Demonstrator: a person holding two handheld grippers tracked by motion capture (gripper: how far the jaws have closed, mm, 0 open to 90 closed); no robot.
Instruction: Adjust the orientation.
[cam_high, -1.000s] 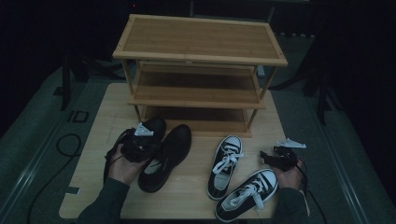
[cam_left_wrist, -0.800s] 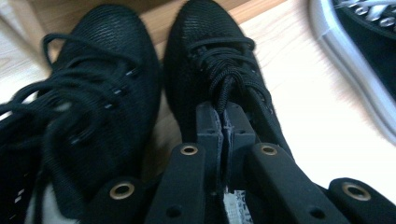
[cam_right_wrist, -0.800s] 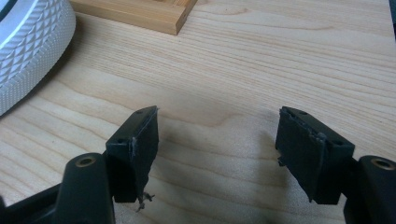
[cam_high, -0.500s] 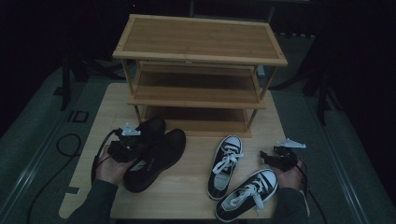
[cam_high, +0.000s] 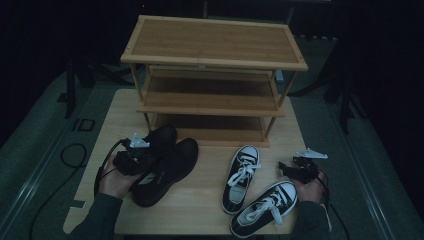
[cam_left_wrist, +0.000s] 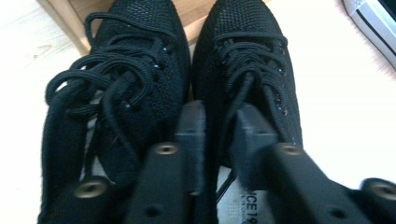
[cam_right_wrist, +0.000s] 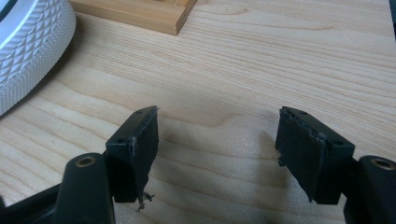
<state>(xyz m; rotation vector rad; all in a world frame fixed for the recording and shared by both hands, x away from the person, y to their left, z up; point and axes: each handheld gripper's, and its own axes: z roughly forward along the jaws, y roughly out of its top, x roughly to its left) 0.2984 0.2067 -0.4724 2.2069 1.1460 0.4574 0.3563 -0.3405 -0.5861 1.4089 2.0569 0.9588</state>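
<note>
Two black mesh shoes lie side by side on the table, the left shoe (cam_high: 161, 139) (cam_left_wrist: 135, 70) and the right shoe (cam_high: 170, 172) (cam_left_wrist: 254, 60), toes toward the rack. My left gripper (cam_high: 149, 161) (cam_left_wrist: 217, 116) is over their heels. Its jaws have just been opening, and they now stand a little apart, with the inner collar edge of the right shoe between them. My right gripper (cam_high: 286, 168) (cam_right_wrist: 217, 128) hovers open over bare wood, with nothing between its fingers, just right of two black-and-white sneakers (cam_high: 242, 175) (cam_high: 265, 207).
A three-tier bamboo shoe rack (cam_high: 215, 50) stands at the back of the wooden table (cam_high: 210, 200); its foot (cam_right_wrist: 140, 14) is ahead of the right gripper. A sneaker's white toe cap (cam_right_wrist: 28, 51) lies to that gripper's left. Cables trail off both sides.
The left gripper dragged the right black shoe leftward until it lay against the other black shoe, then parted its jaws. The right gripper and the sneakers stayed still.
</note>
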